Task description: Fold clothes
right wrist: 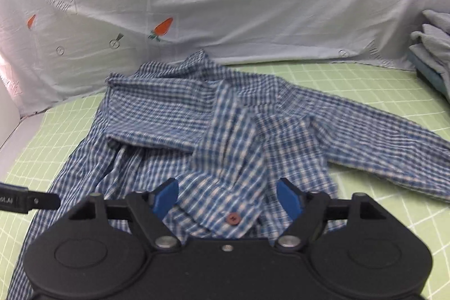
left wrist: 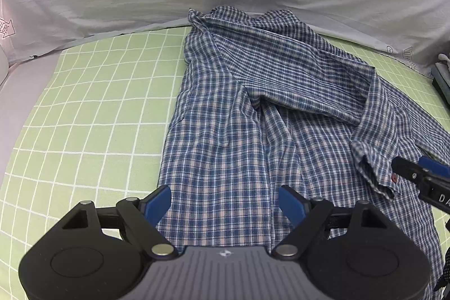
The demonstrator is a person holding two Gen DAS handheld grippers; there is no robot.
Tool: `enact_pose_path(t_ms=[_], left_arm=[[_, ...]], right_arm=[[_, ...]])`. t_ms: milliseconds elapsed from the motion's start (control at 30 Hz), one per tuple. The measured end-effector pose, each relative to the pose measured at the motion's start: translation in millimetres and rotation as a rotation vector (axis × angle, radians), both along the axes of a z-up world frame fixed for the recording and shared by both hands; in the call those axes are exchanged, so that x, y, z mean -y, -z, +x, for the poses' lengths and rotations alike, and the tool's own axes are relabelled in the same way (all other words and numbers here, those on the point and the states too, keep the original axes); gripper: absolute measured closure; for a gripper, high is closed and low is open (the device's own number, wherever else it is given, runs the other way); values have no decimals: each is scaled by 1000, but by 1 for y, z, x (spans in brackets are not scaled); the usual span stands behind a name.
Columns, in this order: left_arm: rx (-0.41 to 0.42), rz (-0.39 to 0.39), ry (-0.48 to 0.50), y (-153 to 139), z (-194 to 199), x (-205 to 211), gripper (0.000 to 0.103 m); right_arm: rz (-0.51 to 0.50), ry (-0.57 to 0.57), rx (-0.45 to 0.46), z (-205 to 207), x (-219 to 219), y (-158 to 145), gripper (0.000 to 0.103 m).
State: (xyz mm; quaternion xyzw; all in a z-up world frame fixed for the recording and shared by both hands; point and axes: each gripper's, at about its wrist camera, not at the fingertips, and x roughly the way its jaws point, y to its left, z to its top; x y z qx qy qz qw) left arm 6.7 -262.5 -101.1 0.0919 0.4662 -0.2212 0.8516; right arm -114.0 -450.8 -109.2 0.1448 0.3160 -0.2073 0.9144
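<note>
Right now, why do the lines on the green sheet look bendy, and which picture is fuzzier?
Left wrist view: the fisheye lens bends the green sheet lines, yet the checked shirt looks sharp. Right wrist view: same bending, but the shirt is fuzzier.

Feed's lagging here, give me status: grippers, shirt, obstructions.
Left gripper open over plaid shirt. Right gripper open around buttoned cuff. Shirt rumpled, unfolded. Nothing blocking.

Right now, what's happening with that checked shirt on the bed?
A person is folding a blue plaid shirt spread on a green grid-pattern sheet, using two handheld grippers. The left gripper hangs open over the shirt's body. The right gripper is open around a buttoned cuff, nothing gripped. One sleeve lies stretched sideways.
</note>
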Motion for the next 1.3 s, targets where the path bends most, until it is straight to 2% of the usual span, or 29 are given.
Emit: enact_pose_path(t_ms=[33, 67, 133, 200, 367, 433, 533, 600, 667, 700, 733, 767, 800, 900, 1033, 1300], left_arm=[[-5, -10, 6, 0, -1, 3, 19], [-10, -19, 11, 0, -1, 5, 19], [-20, -37, 38, 1, -1, 15, 19], [-27, -51, 73, 2, -1, 28, 19], [-29, -45, 204, 3, -5, 70, 22], [-47, -56, 245, 7, -5, 86, 27], [-76, -82, 305, 14, -2, 107, 37], [-108, -103, 344, 21, 0, 121, 52], [-131, -109, 363, 28, 1, 134, 59], [-133, -108, 371, 31, 1, 138, 66], [-136, -104, 373, 34, 1, 141, 73], [-142, -101, 371, 38, 1, 143, 94], [-147, -97, 369, 41, 1, 144, 99], [-146, -141, 340, 38, 0, 132, 100], [-101, -174, 300, 20, -9, 107, 100], [-100, -264, 115, -8, -36, 32, 100]], right_arm=[[-14, 43, 10, -6, 7, -2, 7], [-18, 85, 2, -9, 16, 1, 3], [-27, 163, -28, -15, 33, 9, 2], [-47, 231, -96, -20, 46, 25, 1], [-59, 270, -163, -33, 54, 53, 0], [-66, 269, -151, -34, 53, 56, 0], [-76, 266, -132, -36, 51, 61, 0], [-83, 264, -120, -37, 50, 65, 0], [-89, 263, -108, -39, 49, 68, 0], [-93, 262, -102, -39, 48, 70, 0], [-96, 261, -96, -40, 48, 71, 0], [-104, 260, -87, -41, 47, 72, 0], [-109, 259, -79, -41, 46, 73, 0], [-113, 258, -72, -42, 46, 74, 0], [-114, 256, -72, -41, 46, 74, 0], [-113, 253, -71, -41, 47, 74, 0]])
